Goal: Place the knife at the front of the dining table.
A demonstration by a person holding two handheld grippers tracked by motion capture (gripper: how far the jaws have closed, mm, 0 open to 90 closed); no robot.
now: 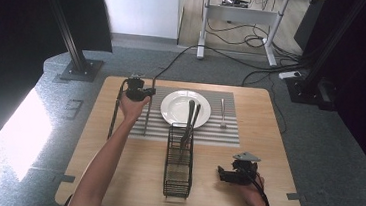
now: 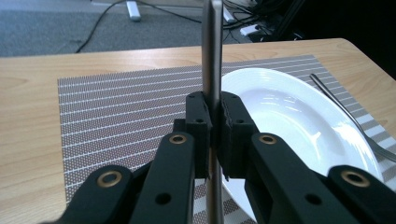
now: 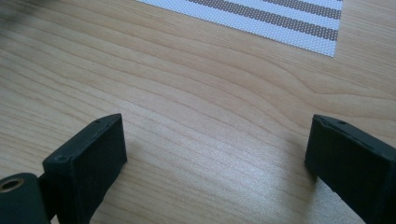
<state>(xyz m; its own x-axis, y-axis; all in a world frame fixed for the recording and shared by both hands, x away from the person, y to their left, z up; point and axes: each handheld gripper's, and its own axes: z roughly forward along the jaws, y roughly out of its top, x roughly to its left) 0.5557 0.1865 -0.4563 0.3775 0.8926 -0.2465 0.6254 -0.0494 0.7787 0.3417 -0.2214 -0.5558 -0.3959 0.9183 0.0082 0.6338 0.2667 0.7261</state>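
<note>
We see the left arm stretched forward over the table, its left gripper (image 2: pixel 214 140) clamped on a knife (image 2: pixel 212 56) held upright above the placemat (image 2: pixel 121 107), just beside the plate (image 2: pixel 289 116). The right gripper (image 3: pixel 215 154) rests low near the table's (image 3: pixel 196 107) near edge, jaws wide apart.

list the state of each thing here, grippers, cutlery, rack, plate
left gripper: shut on knife
knife: held upright over placemat, left of plate
right gripper: open, nothing between jaws, over bare table
wire rack: upright, holds two utensils
plate: empty, on placemat
fork: lying flat, right of plate
</note>
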